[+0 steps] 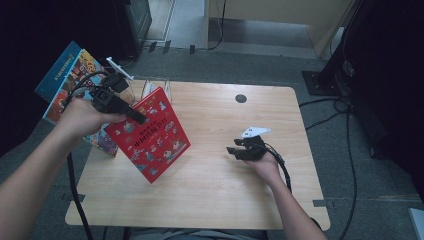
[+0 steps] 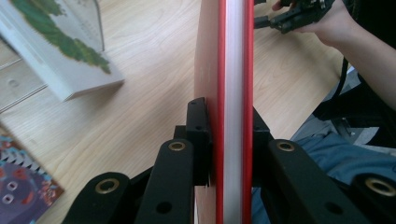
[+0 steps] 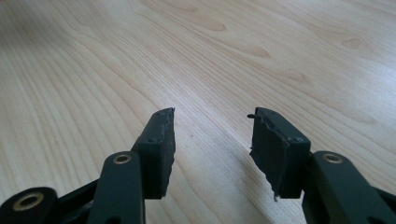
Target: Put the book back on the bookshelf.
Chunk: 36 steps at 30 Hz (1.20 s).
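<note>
Red book [image 2: 233,70] is hanging pinched by one edge between my left fingers [image 2: 200,135]; it risks pivoting and slipping. My right fingers [image 3: 161,154] are hovering spread, empty, over the surface [image 3: 233,56].

Glossy red paper-covered book [image 1: 148,134]; pale wood-grain table [image 1: 225,190], smooth; matt black plastic right claw [image 3: 212,135].

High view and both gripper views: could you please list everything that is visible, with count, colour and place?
red book: one, red, held tilted above the table's left part
picture books: at least two, blue and multicoloured, at the table's left edge
clear stand: one, transparent, behind the red book
table: one, light wood
cables: several, black, on the floor at right
left gripper: one, black, shut on the red book
right gripper: one, black, open, low over bare table
</note>
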Tool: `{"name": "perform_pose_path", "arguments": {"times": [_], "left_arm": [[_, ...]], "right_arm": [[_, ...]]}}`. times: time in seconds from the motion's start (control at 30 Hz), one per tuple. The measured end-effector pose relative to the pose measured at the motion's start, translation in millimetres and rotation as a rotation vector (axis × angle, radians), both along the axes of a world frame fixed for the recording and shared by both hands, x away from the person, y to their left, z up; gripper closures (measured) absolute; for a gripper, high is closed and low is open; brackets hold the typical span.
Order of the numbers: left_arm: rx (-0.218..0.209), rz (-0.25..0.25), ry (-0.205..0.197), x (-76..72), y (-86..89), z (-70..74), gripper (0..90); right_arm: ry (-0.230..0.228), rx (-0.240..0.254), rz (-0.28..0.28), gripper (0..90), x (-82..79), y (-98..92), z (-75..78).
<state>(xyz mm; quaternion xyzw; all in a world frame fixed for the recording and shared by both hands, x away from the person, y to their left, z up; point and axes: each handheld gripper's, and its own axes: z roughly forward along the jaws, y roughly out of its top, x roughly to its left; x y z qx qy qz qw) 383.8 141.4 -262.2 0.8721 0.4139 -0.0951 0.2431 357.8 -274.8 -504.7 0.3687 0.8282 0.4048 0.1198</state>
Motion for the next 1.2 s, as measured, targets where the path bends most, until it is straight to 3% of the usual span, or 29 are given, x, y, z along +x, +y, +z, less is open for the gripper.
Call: {"name": "perform_pose_path", "arguments": {"times": [0.2,0.47,0.63,1.2], "left_arm": [[0.004,0.053,0.005,-9.1,23.5,2.5,79.3],[0.001,0.154,0.016,-15.4,58.7,2.1,79.4],[-0.008,0.220,0.029,-16.9,79.0,-2.6,79.3],[-0.034,0.379,0.070,-20.4,132.8,-5.6,79.0]], "right_arm": [[0.021,-0.017,0.000,48.2,3.0,-2.4,-6.3],[0.013,-0.049,-0.006,48.0,8.4,-0.6,-14.1],[-0.038,-0.075,0.013,47.1,8.5,5.8,-16.7],[-0.052,-0.053,0.023,39.4,7.7,9.3,-20.1]]}}
